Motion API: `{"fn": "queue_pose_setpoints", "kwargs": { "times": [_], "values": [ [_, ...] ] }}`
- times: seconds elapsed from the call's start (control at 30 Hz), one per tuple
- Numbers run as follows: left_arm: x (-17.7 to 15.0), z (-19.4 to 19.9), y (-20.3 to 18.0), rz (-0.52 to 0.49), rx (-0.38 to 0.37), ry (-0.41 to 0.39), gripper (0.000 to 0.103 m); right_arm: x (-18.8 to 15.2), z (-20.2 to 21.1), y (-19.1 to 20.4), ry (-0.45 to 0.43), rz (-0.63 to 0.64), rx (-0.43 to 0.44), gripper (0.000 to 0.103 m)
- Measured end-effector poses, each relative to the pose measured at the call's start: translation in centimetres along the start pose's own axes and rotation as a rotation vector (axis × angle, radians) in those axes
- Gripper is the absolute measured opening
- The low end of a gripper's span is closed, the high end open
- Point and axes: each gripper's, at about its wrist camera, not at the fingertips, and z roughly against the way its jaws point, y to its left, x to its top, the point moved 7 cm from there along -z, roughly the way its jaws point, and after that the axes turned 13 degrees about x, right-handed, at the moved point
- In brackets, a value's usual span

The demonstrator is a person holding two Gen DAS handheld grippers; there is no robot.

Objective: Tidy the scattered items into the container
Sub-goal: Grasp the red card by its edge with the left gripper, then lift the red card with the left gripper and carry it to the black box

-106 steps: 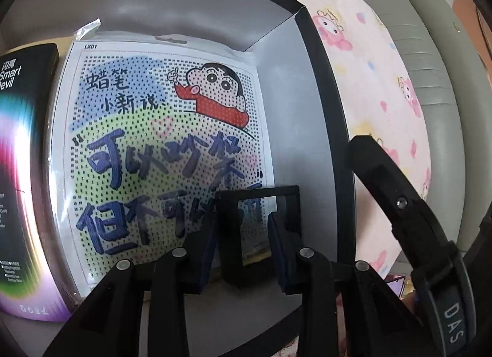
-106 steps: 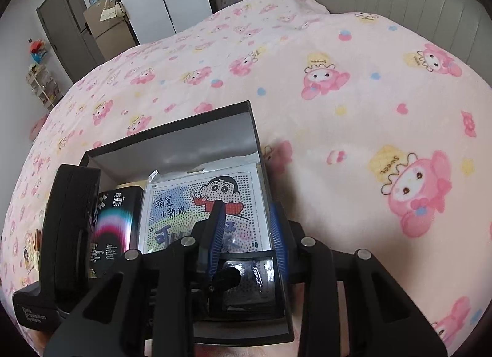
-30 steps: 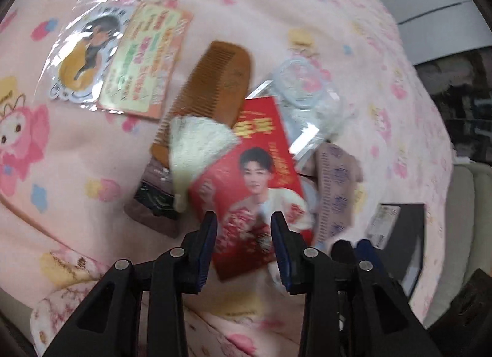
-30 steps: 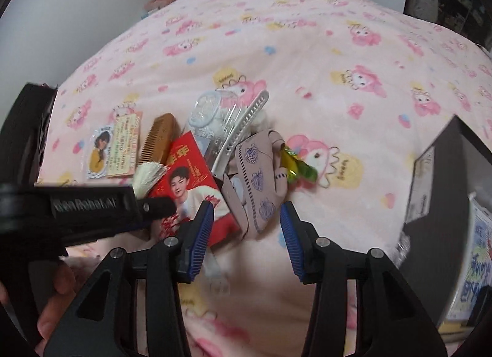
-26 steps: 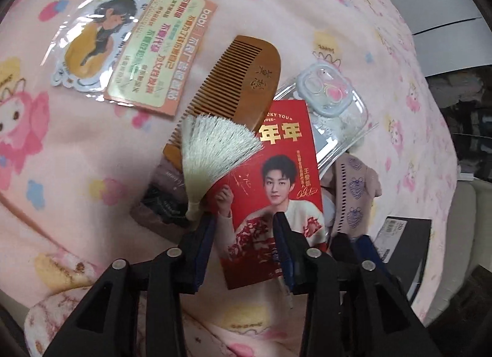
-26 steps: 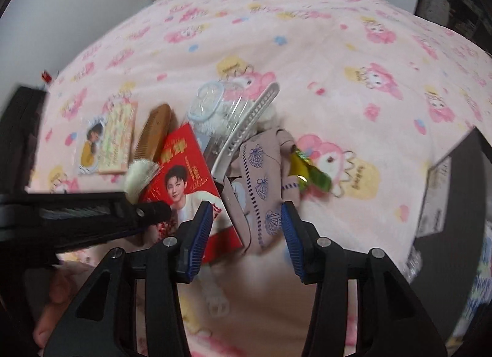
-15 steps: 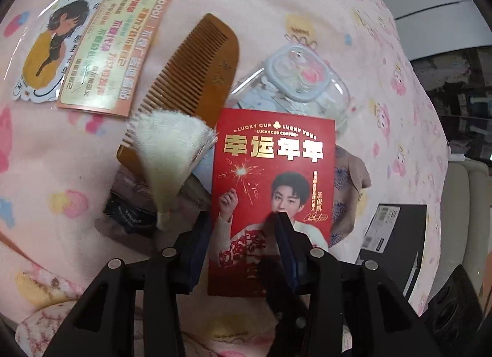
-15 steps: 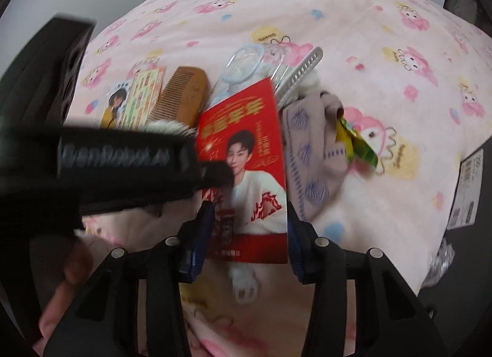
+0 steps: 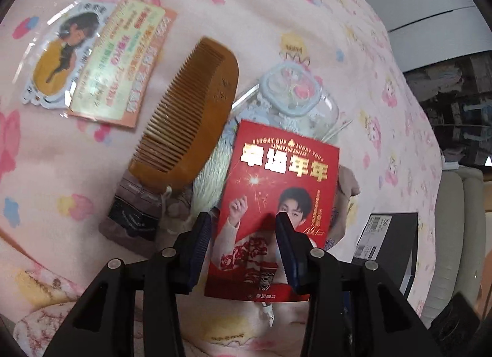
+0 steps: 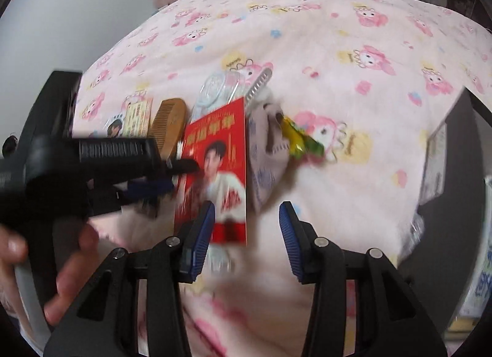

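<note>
- The glossy red paper card printed with a young man's portrait [image 9: 276,191] is the item I'm working on. It stands tilted up off the pile right at the tips of my left claw [image 9: 243,221], one fingertip at its left edge and the other across its face.
- My left claw's jaws stand apart with the card spanning them. I cannot tell whether they are actually clamping it or only propping it up.
- I judge it is raised this way because a flat card is hard to pinch off soft bedding, and tipping it exposes an edge.
- My right claw [image 10: 246,208] is spread wide and carries nothing. It hovers just in front of the card's lower edge, probably to steady or take it.
- Just left of my left claw lies a brown wooden comb [image 9: 196,123], with a whitish tassel [image 9: 212,172] beside the card.
- Beyond the card is a clear plastic phone case [image 9: 292,89], and far left a sleeved sticker pack [image 9: 92,59].
- Right of the card lie a beige patterned sock [image 10: 264,154] and a yellow-green wrapper [image 10: 301,142].
- Everything lies on the bed's pink cartoon blanket [image 9: 276,19].
- The black box [image 9: 399,234], the container, sits well off to the right.
</note>
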Motion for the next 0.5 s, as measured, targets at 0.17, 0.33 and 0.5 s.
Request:
{"fn": "queue_pose_setpoints", "kwargs": {
  "times": [0.17, 0.33, 0.5],
  "values": [
    [-0.4, -0.3, -1.2, -0.067, -0.067, 0.04, 0.039, -0.1, -1.7, -0.2, 0.021, -0.027, 0.024, 0.03],
    [-2.2, 1.1, -2.8, -0.186, -0.15, 0.046, 0.039, -2.2, 0.2, -0.5, -0.001, -0.029, -0.027, 0.032],
    [-2.8, 2.6, -2.8, -0.214, -0.184, 0.01, 0.039, -6.3, 1.6, -1.3, 0.07, -0.069, 0.01, 0.036]
  ]
}}
